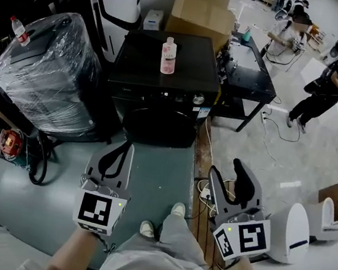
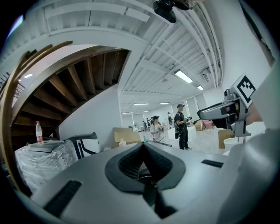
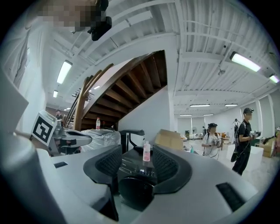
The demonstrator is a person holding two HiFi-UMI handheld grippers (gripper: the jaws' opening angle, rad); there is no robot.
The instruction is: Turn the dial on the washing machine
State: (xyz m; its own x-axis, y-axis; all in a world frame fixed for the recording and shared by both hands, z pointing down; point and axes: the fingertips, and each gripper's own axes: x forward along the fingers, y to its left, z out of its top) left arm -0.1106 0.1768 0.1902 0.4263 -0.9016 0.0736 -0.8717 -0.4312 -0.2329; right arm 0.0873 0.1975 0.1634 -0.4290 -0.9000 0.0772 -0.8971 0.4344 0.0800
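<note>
The black washing machine stands ahead of me on the floor, its silver dial at the right end of the front panel. A pink bottle stands on its lid. Both grippers hang well short of the machine, near my feet. My left gripper is shut, its pads meeting with nothing between them. My right gripper is open and empty. In the right gripper view the washing machine and the bottle show far off through the gap of the gripper; the dial is not visible there.
A plastic-wrapped appliance stands left of the machine and a black table to its right. Cardboard boxes sit behind. Cables and a power strip lie on the floor, with a white round unit to the right. Two people work far right.
</note>
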